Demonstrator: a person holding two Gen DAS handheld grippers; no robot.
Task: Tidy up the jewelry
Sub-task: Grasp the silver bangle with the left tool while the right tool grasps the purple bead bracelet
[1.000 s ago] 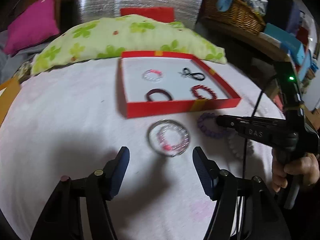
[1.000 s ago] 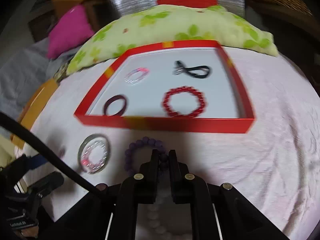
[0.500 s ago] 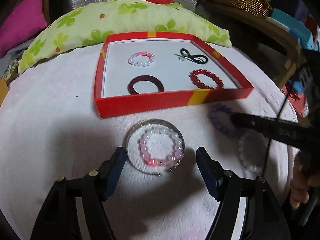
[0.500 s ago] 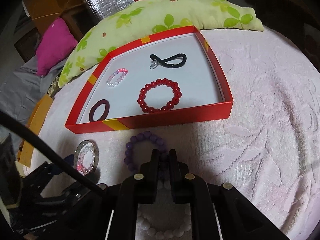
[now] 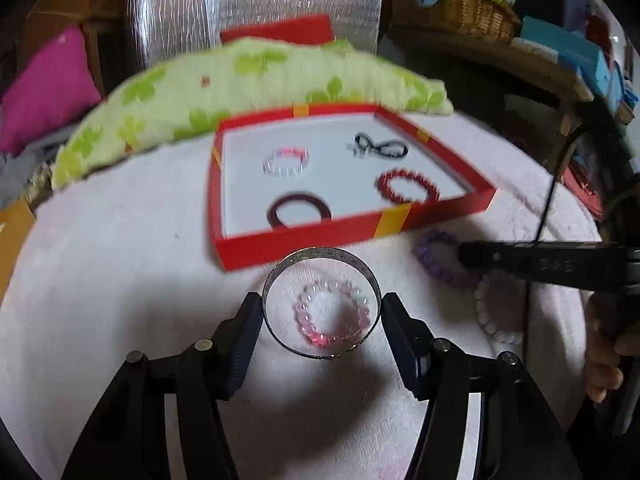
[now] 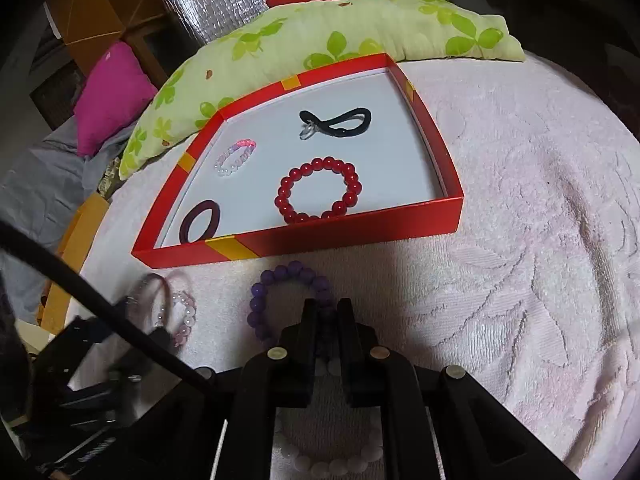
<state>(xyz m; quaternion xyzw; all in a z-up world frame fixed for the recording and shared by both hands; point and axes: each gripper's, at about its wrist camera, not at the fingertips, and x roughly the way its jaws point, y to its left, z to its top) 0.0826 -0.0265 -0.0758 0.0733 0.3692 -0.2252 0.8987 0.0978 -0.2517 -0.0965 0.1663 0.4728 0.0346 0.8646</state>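
A silver bangle lies on the pink towel with a pink bead bracelet inside it. My left gripper is open, its fingers on either side of the bangle. A red tray holds a red bead bracelet, a dark ring, a pale pink bracelet and a black cord. My right gripper is shut on a purple bead bracelet in front of the tray. A white bead bracelet lies under the right gripper.
A green leaf-print pillow lies behind the tray. A magenta cushion and a cardboard box are at the far left. A wicker basket stands on a shelf at the right. The pink towel spreads to the right.
My left gripper has moved forward until its fingers sit on either side of the bangle. My right gripper has stayed shut on the purple bracelet.
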